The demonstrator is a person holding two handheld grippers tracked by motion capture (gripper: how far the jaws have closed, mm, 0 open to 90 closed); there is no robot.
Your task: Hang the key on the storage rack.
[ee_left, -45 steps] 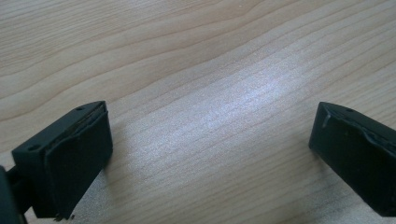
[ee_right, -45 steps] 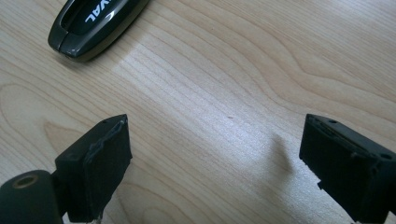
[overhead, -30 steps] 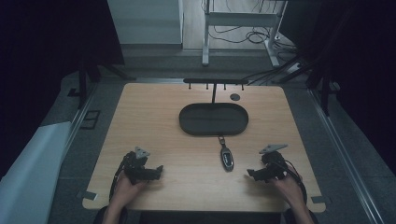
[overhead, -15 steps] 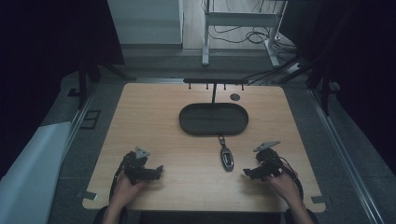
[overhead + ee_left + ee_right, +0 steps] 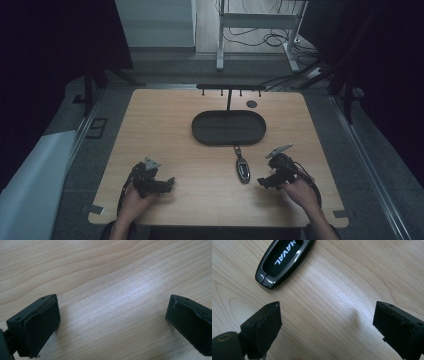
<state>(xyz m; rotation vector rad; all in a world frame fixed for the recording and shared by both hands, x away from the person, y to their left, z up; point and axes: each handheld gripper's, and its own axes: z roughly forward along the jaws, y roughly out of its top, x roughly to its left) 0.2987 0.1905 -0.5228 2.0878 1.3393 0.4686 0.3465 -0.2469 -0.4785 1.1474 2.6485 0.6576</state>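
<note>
Resting low on the surface (image 5: 165,120) at the left, the left gripper (image 5: 167,184) is seen released, its jaws wide apart over bare wood, well away from the car key (image 5: 243,168). The key lies flat near the middle, just in front of the dark oval tray (image 5: 229,127), its ring end toward the tray. At the right, the right gripper (image 5: 262,182) is held released beside the key, which lies off to one side of its jaws. If the jaws are closed from this offset, the smooth, glossy key could be nudged away or pinched at its rounded end and squirted out.
</note>
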